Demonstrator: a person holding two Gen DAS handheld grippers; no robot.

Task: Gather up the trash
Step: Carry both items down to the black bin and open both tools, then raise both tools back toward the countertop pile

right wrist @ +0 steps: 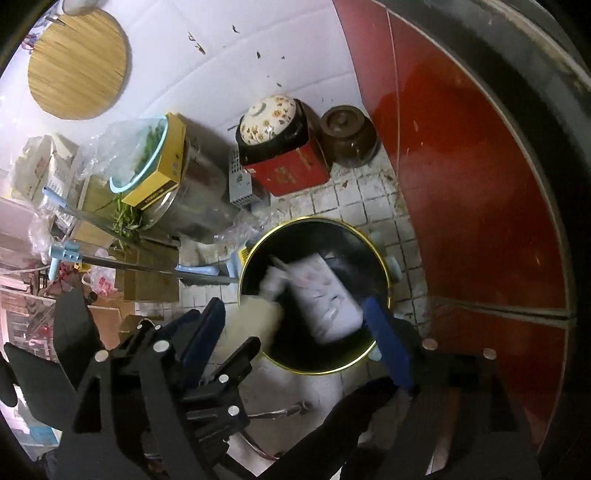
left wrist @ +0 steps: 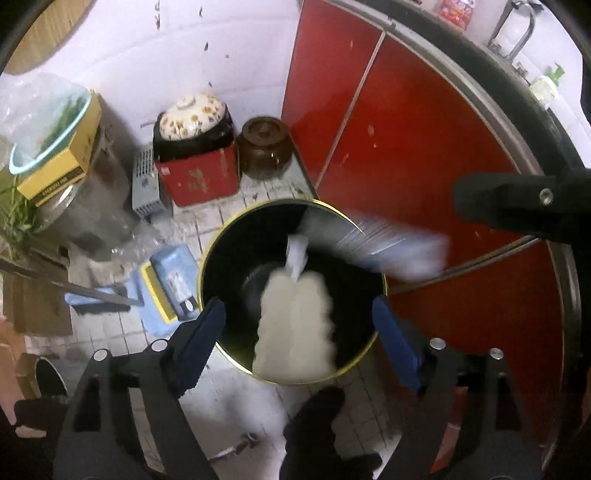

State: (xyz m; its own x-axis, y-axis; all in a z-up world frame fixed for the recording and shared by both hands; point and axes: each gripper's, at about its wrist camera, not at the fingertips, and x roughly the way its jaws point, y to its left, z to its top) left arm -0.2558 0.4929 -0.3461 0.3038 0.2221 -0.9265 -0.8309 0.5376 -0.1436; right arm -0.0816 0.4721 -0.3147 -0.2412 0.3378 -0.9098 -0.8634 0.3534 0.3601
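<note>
Nothing legible here: dark lettering runs along the side of the yellow box (left wrist: 55, 177) at left, and printed lines on the white packet (left wrist: 391, 243) are blurred past reading.

White tiled floor (left wrist: 110, 332), white wall (left wrist: 147, 55), red cabinet doors (left wrist: 424, 147).

Motion blur smears the pale crinkled piece (left wrist: 295, 325) over the black bin (left wrist: 236, 266), and the white printed packet (left wrist: 399, 247) beside it; its print cannot be read. In the right wrist view the packet's (right wrist: 325, 295) markings are equally illegible. The bin's bottom is too dark to make out. A sink tap (left wrist: 517, 33) is cut by the frame edge.
</note>
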